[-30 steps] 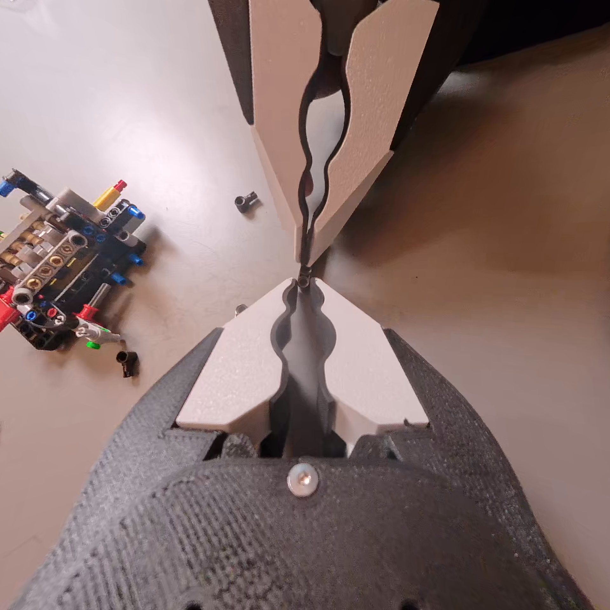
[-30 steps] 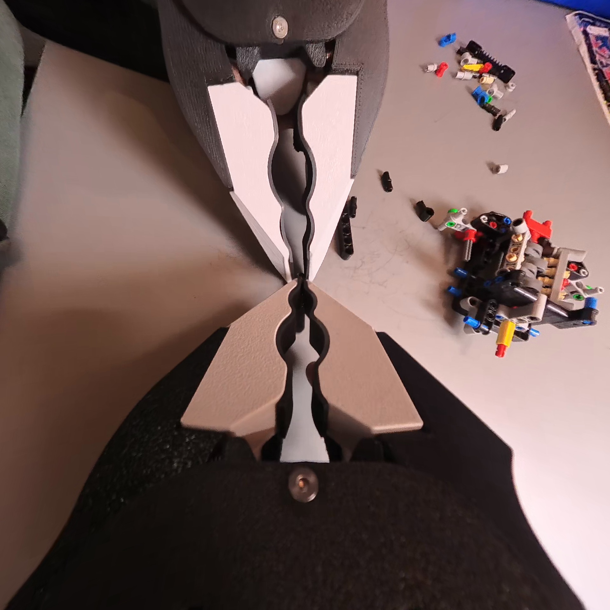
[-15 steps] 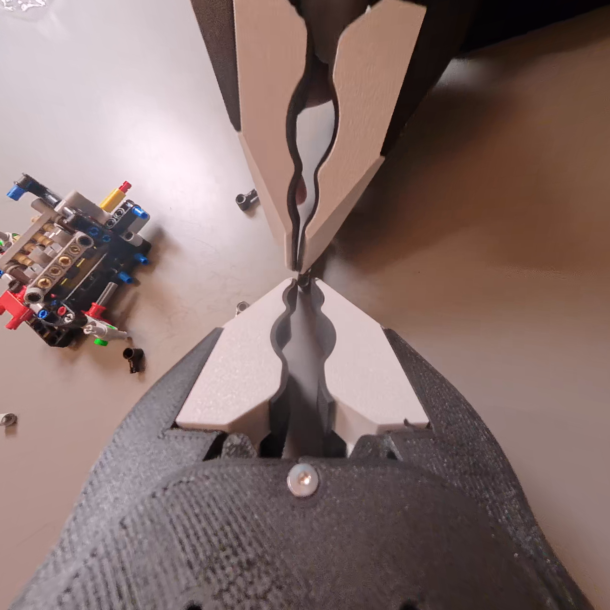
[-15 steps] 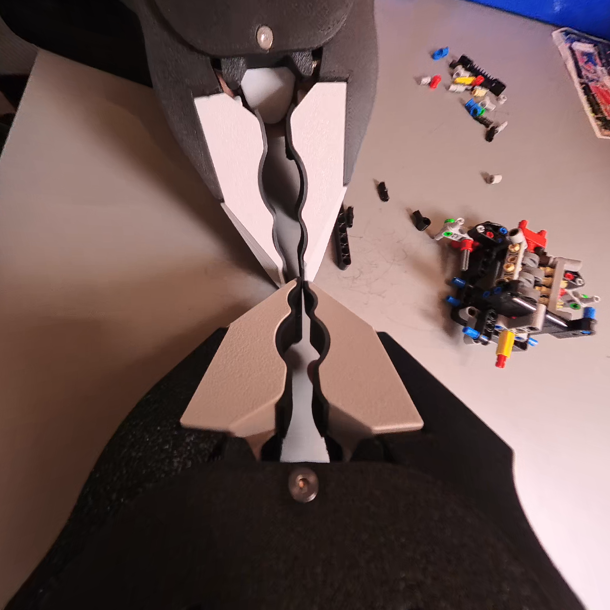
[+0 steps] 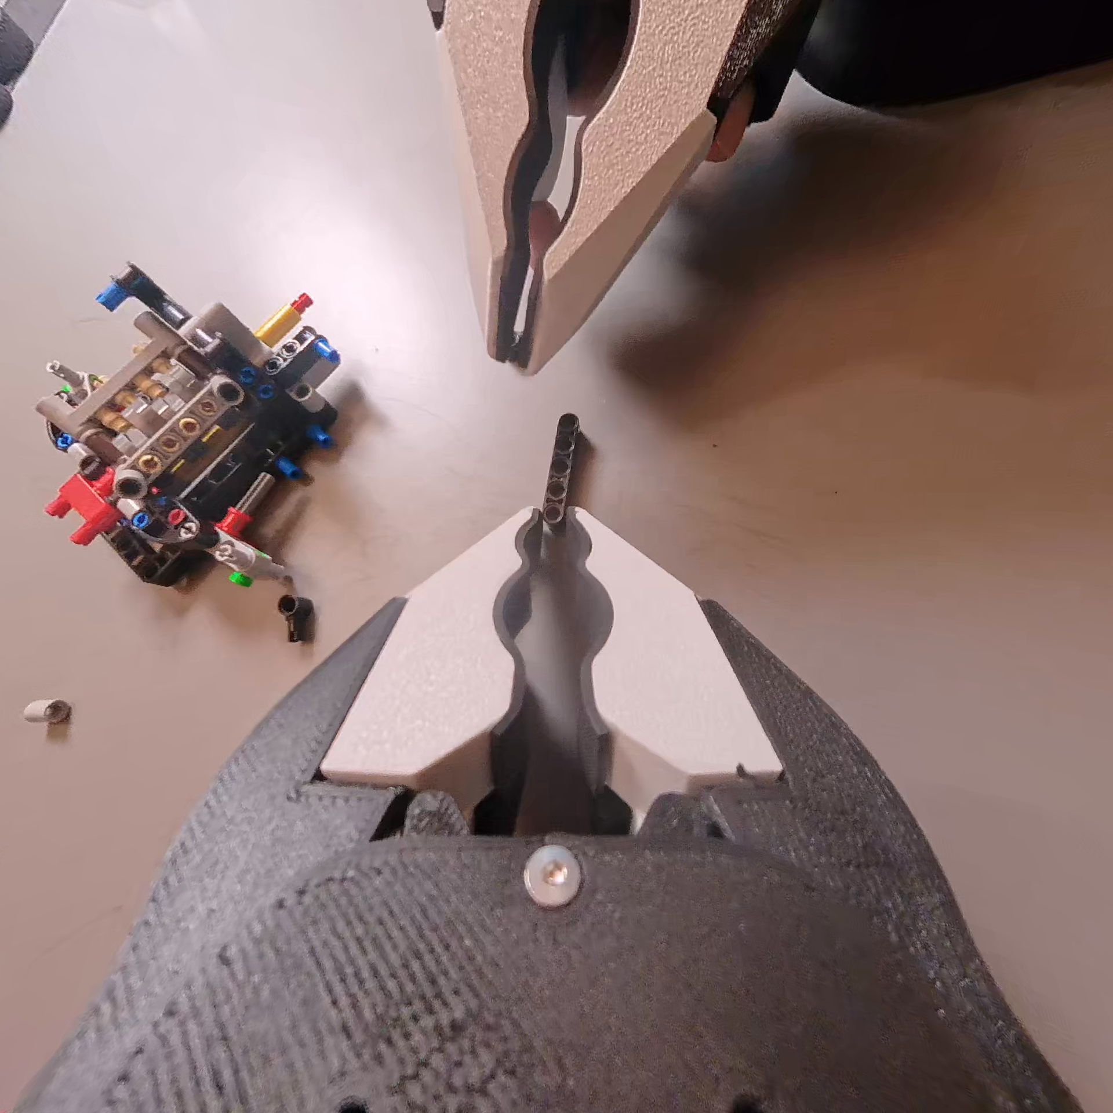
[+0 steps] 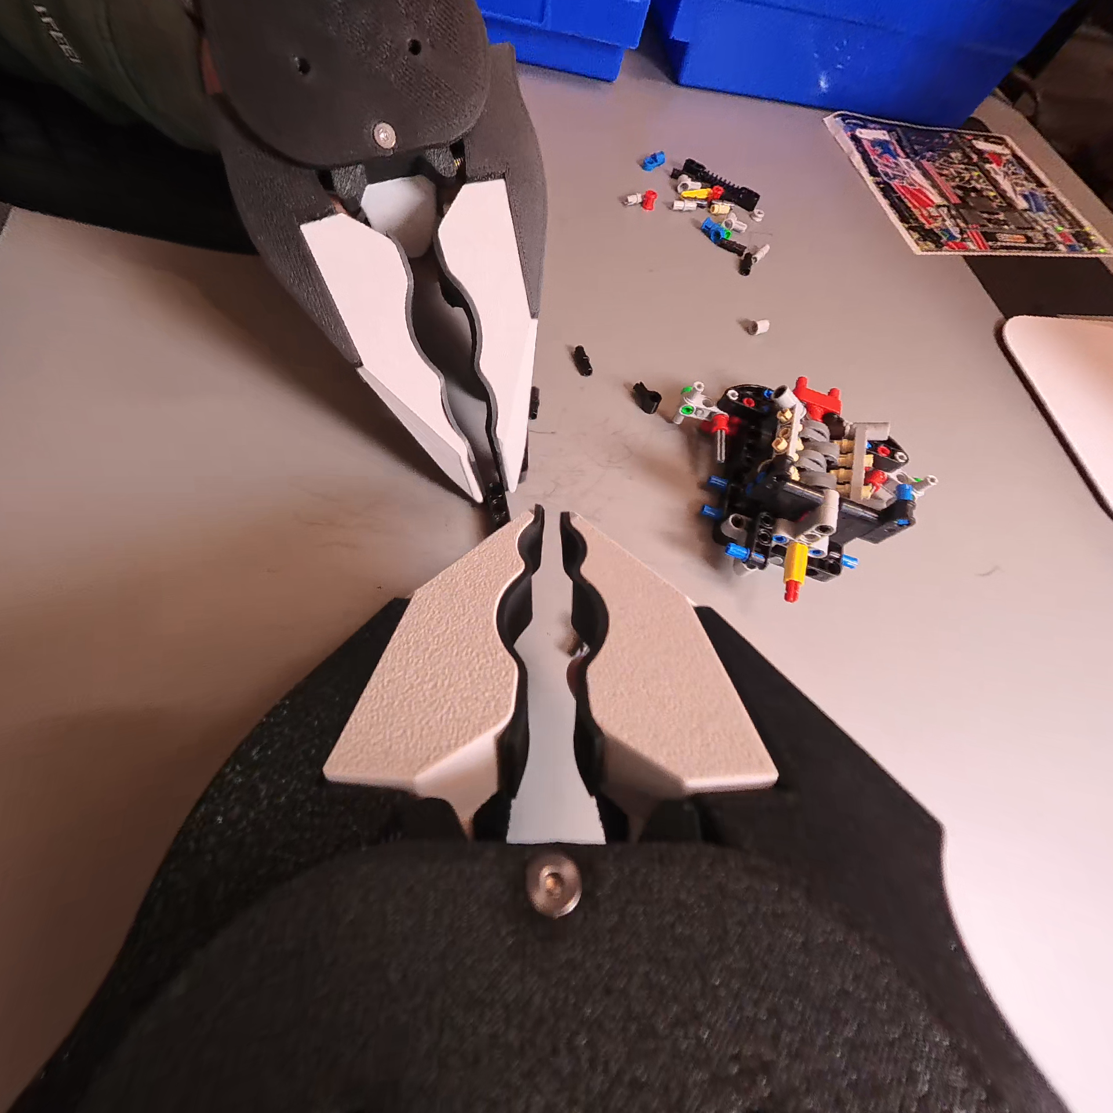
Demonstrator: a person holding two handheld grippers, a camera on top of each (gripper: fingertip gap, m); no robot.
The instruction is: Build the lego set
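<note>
My left gripper (image 5: 554,512) is shut on one end of a short black beam with holes (image 5: 561,464), which sticks out forward past the tips just above the table. The right wrist view shows this gripper (image 6: 491,488) with the beam's end (image 6: 497,501) at its tips. My right gripper (image 6: 549,517) is open by a narrow gap and empty, its tips a short way from the beam. It hangs opposite in the left wrist view (image 5: 512,352). The half-built lego assembly (image 5: 180,433) lies on the table, to the right in the right wrist view (image 6: 807,482).
A pile of loose small pieces (image 6: 710,205) lies far right. Single pieces lie near the assembly: a black connector (image 5: 295,614), a grey sleeve (image 5: 48,710), a black pin (image 6: 581,360). An instruction booklet (image 6: 963,187), blue bins (image 6: 813,48) and a white object (image 6: 1072,385) border the table. The left gripper's tips are roughly 5 cm from the right gripper's.
The two grippers were tip to tip on the black beam; now they have drawn apart. The right gripper has opened slightly and let go. The left keeps the beam.
</note>
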